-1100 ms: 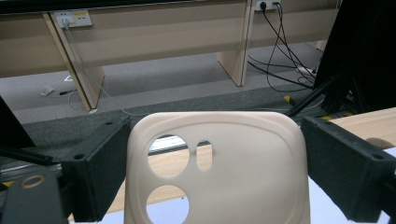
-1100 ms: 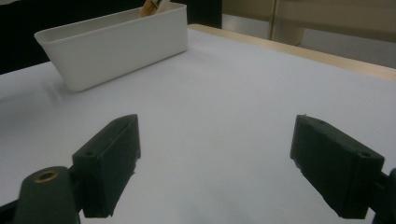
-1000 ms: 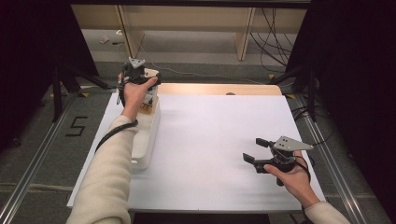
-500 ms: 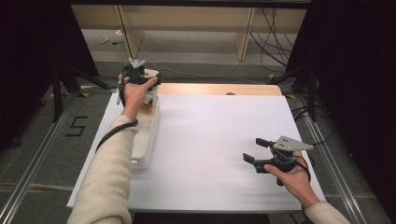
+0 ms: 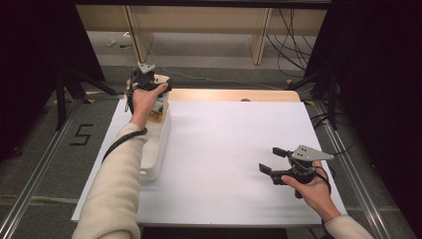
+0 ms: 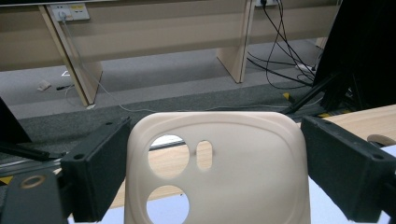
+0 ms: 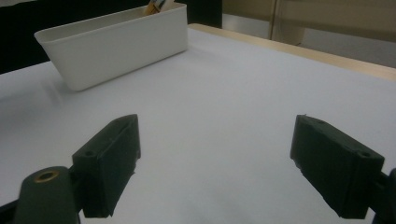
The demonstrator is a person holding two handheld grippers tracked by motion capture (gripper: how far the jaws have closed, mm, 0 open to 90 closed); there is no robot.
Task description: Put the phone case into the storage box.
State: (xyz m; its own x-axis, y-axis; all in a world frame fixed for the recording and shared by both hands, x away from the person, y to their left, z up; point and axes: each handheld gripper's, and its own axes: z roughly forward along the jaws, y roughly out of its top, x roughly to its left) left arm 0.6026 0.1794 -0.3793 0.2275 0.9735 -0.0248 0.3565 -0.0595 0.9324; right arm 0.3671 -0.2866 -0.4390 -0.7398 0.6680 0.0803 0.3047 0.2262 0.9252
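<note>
At ten o'clock, the left hand-held gripper [image 6: 212, 182] clamped the cream phone case [image 6: 219, 168] above the white bin [image 5: 158, 144], probably for removal; the right hand-held gripper [image 7: 229, 163] stood apart, empty.

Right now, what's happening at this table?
A person works with a gripper in each hand. The left gripper has a cream phone case between its fingers, up over the far end of the white bin; whether the pads press on it is unclear. The right gripper hovers open above the white table, holding nothing.
</note>
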